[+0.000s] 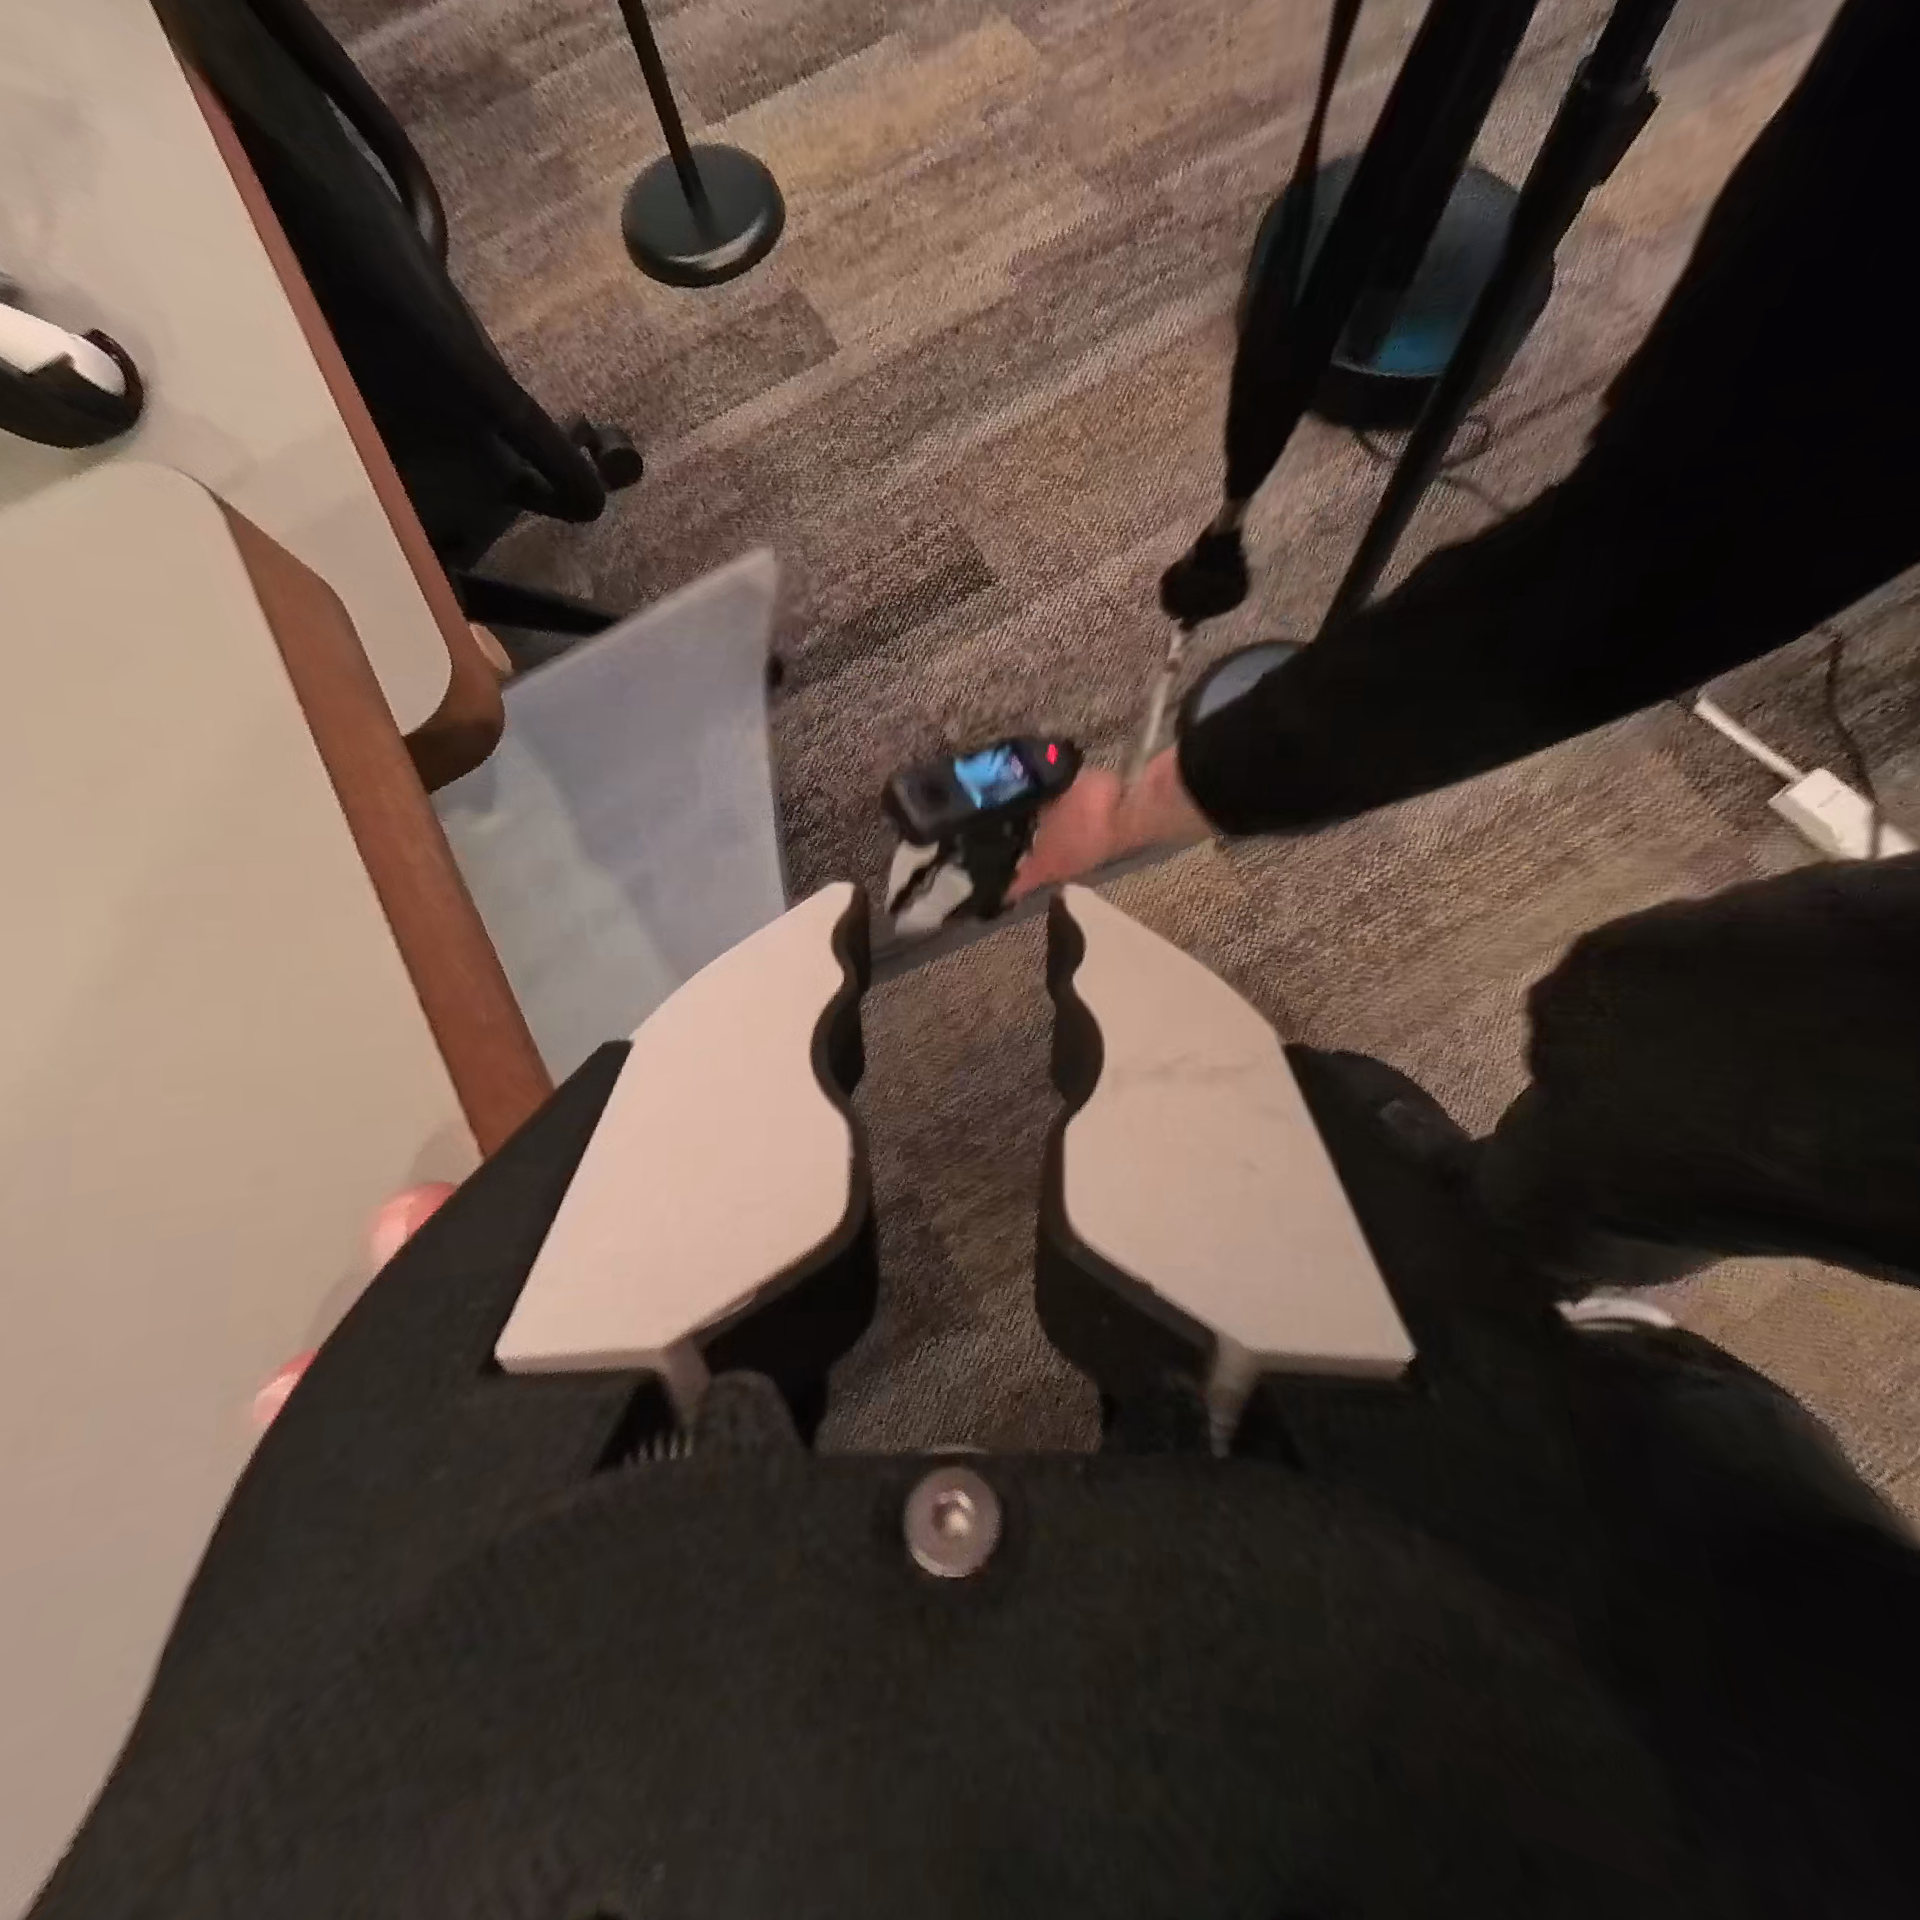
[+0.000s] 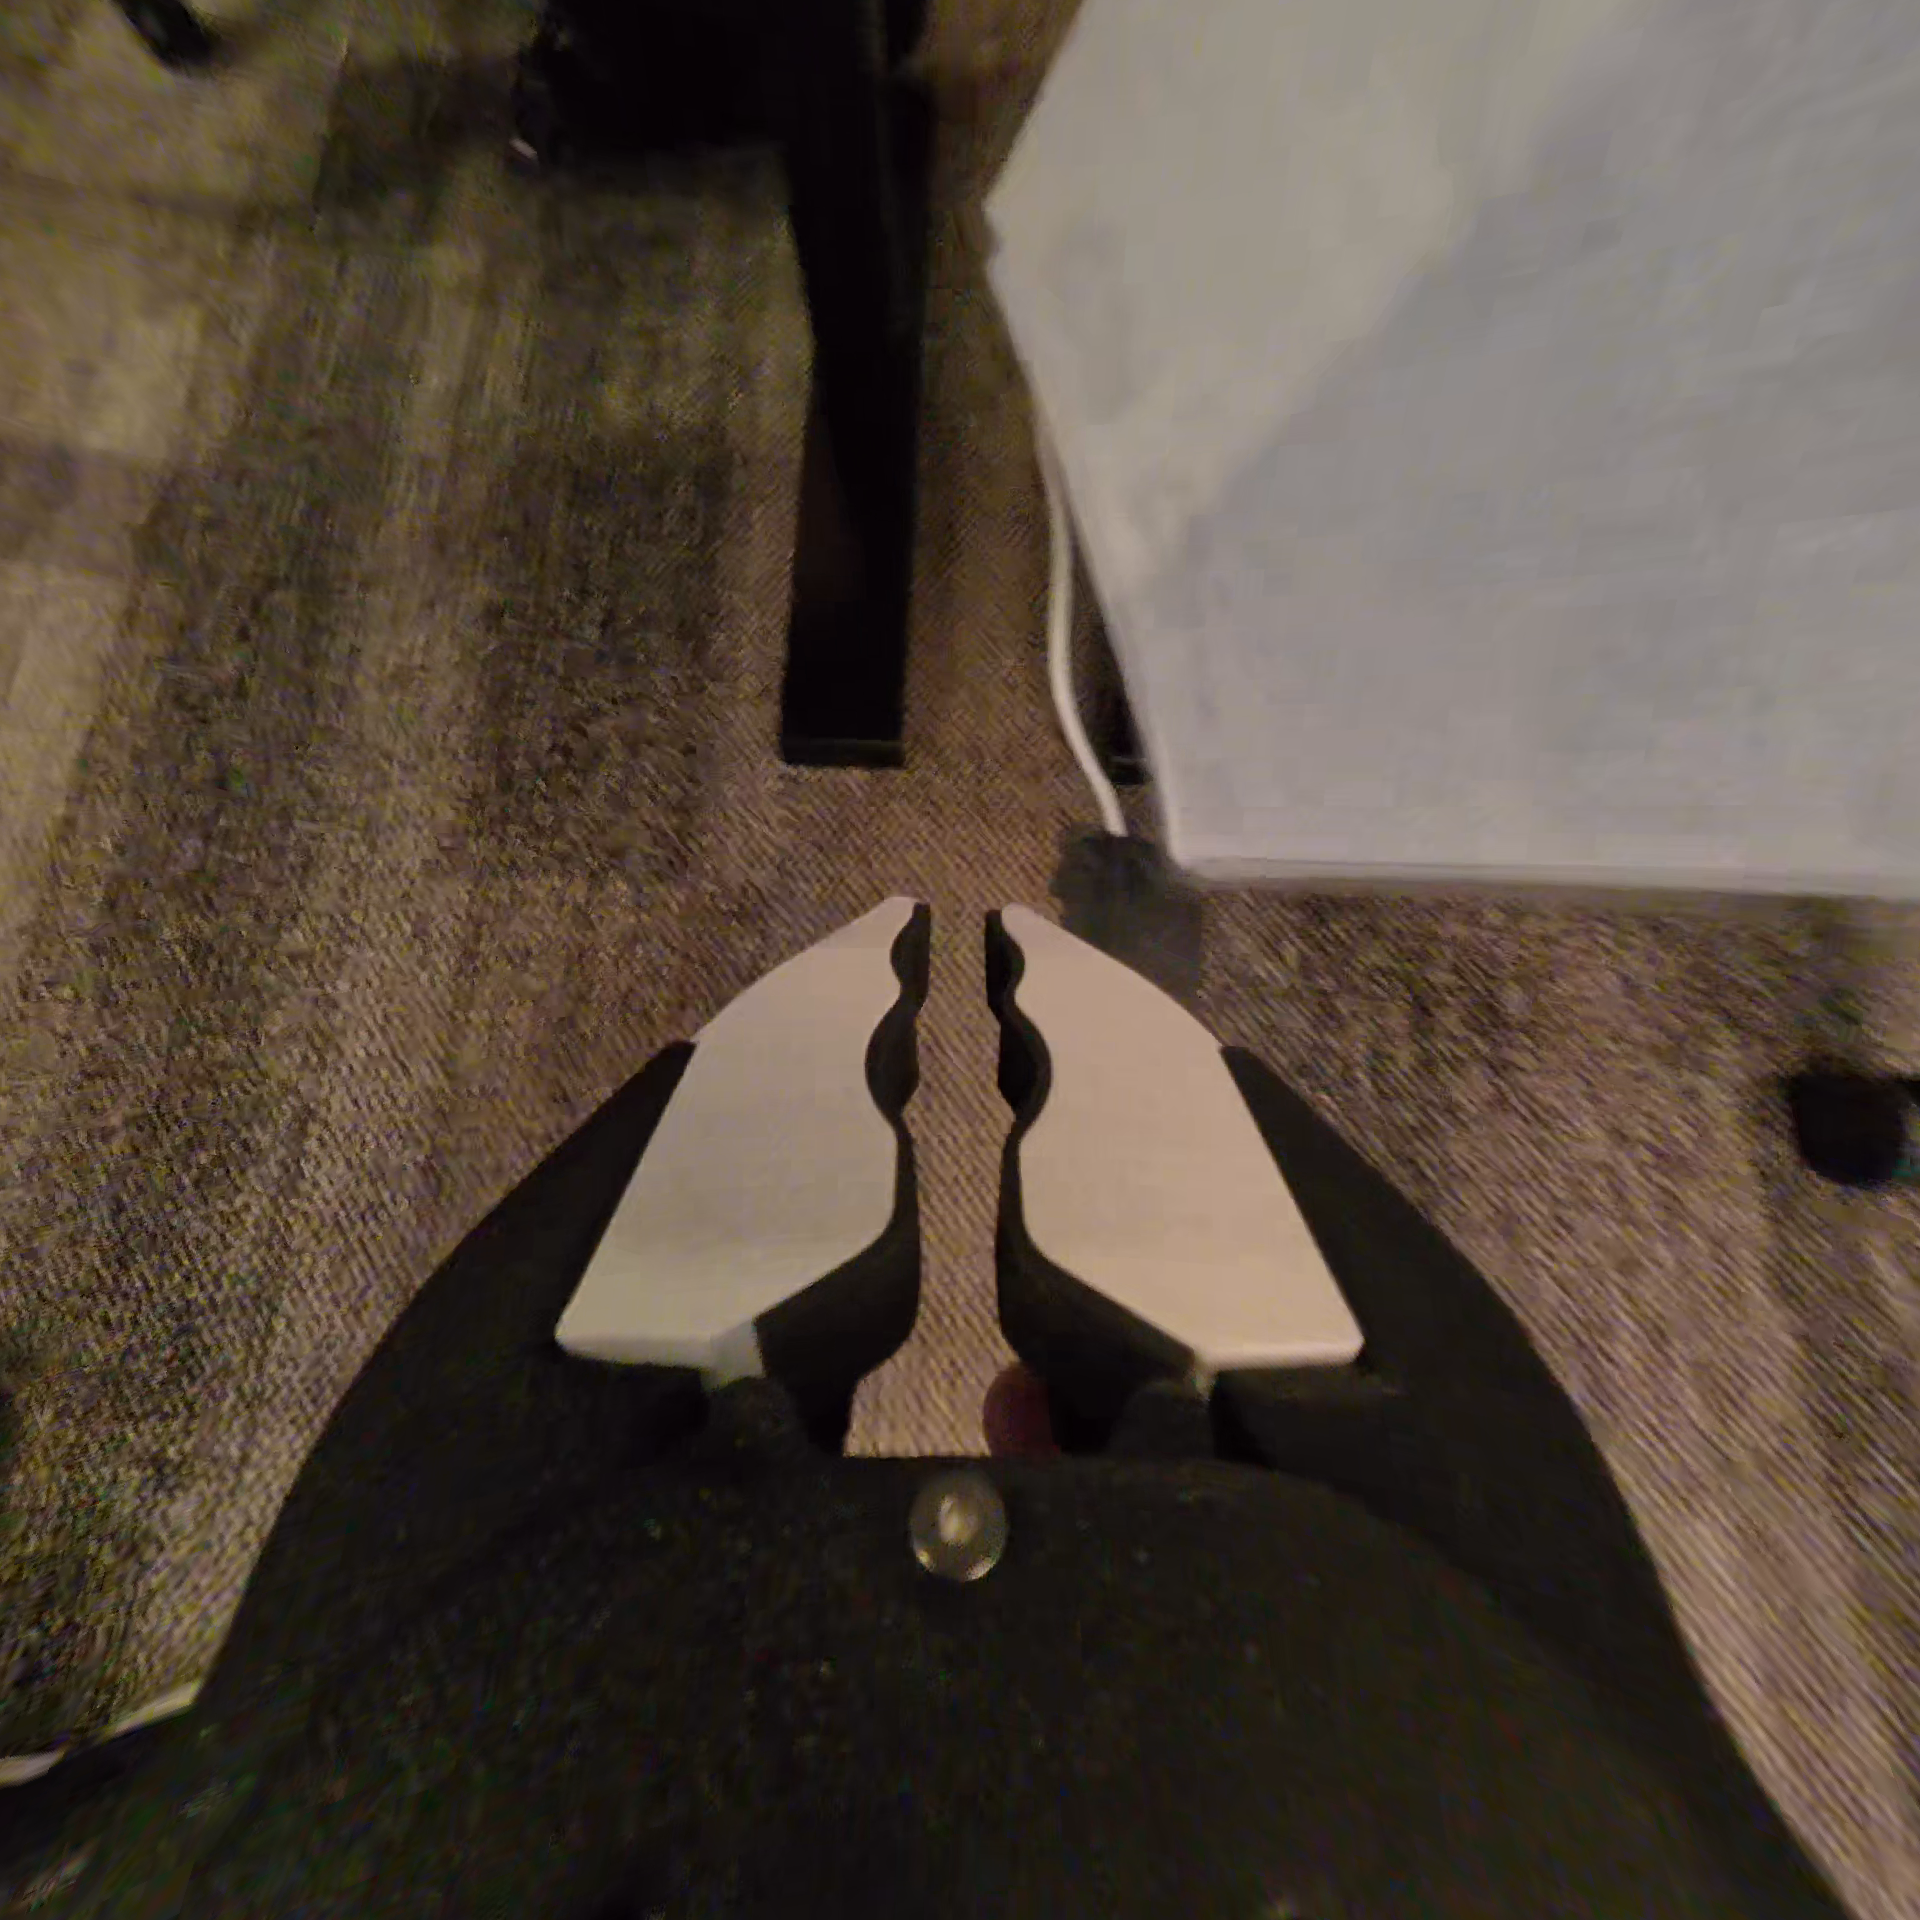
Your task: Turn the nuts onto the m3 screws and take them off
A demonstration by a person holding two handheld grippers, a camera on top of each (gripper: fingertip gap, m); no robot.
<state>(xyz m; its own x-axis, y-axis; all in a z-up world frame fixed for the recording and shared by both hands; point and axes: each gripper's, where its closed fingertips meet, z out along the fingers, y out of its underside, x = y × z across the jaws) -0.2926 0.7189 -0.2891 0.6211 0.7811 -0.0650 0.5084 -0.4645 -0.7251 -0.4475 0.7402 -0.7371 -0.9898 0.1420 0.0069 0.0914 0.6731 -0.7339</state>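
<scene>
No nuts or screws show in either view. My left gripper (image 1: 956, 904) is open and empty and points down at the carpet beside a table's edge. Farther off in the left wrist view, a hand in a black sleeve (image 1: 1558, 603) holds the other gripper low over the floor, with its small lit camera (image 1: 982, 779) on top. In the right wrist view, my right gripper (image 2: 957, 914) hangs over the carpet. Its jaws are a narrow gap apart with nothing between them. That view is blurred.
Two beige tables with wooden edges (image 1: 416, 831) fill the left, and a black-and-white object (image 1: 52, 374) lies on the far one. A pale grey panel (image 1: 644, 779) (image 2: 1507, 468) stands on the carpet. A round stand base (image 1: 701, 213), tripod legs (image 1: 1403, 312), a black leg (image 2: 847, 520) and a white cable (image 2: 1070, 675) are around.
</scene>
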